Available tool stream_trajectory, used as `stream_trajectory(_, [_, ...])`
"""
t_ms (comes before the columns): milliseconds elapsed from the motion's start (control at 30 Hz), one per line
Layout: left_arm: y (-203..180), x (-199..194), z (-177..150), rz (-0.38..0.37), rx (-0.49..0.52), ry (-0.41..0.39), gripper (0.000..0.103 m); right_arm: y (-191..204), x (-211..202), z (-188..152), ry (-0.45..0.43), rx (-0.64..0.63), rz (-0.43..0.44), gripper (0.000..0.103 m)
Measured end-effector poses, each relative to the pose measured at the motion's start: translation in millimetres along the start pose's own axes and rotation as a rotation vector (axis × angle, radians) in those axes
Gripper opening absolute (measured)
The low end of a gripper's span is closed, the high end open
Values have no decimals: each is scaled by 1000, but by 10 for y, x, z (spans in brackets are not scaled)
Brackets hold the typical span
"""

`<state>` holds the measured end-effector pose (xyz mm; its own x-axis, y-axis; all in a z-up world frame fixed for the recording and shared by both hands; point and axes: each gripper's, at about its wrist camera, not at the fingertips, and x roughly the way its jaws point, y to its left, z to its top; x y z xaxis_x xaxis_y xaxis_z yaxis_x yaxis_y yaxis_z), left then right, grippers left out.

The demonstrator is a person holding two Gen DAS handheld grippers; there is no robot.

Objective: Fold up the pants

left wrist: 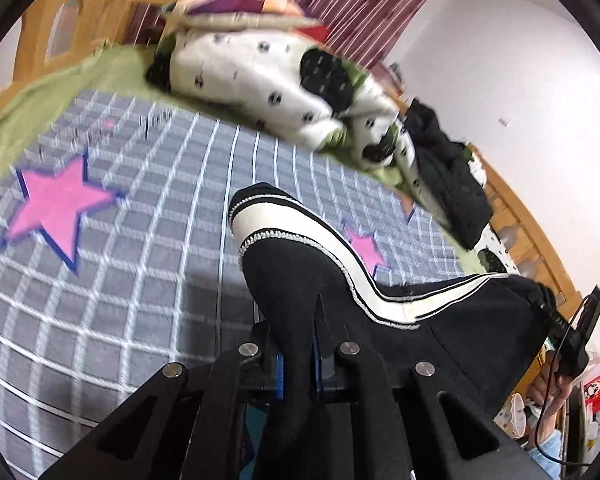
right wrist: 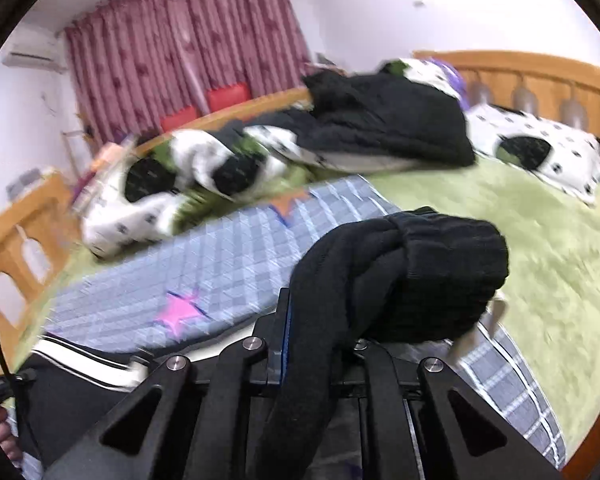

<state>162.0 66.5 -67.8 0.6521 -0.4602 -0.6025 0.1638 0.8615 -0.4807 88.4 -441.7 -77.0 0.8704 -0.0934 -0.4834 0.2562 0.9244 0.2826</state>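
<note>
The pants (left wrist: 300,280) are black with a white side stripe. My left gripper (left wrist: 298,336) is shut on one end of them and holds it above the grey checked blanket (left wrist: 140,240). The fabric stretches right toward my right gripper (left wrist: 548,312) at the far right edge. In the right wrist view my right gripper (right wrist: 320,344) is shut on the bunched black ribbed end of the pants (right wrist: 420,272), held above the bed. The striped part of the pants (right wrist: 80,364) shows at lower left. The fingertips of both grippers are hidden by fabric.
The blanket with pink stars (right wrist: 220,264) lies on a green bedspread (right wrist: 540,240). A white spotted duvet (left wrist: 260,80) and a black jacket (right wrist: 380,120) are piled at the far side. A wooden bed frame (right wrist: 540,76), red curtains (right wrist: 180,48) and white walls surround the bed.
</note>
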Motion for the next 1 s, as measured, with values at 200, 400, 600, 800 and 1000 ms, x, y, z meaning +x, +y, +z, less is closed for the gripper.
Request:
stream_trajectory(200, [393, -583, 170, 176, 56, -47, 10, 560, -321, 145, -56, -25, 184, 11])
stream_trajectory(400, [1211, -188, -173, 340, -6, 105, 12, 595, 513, -552, 238, -72, 179, 13])
stream_trajectory(600, [1584, -39, -459, 335, -99, 152, 36, 122, 872, -1148, 462, 29, 139, 23])
stream_trajectory(800, [1510, -339, -608, 367, -82, 101, 50, -164, 496, -1167, 391, 152, 139, 52])
stream_trajectory(1000, [1567, -503, -852, 353, -110, 65, 50, -271, 861, -1010, 397, 361, 174, 65])
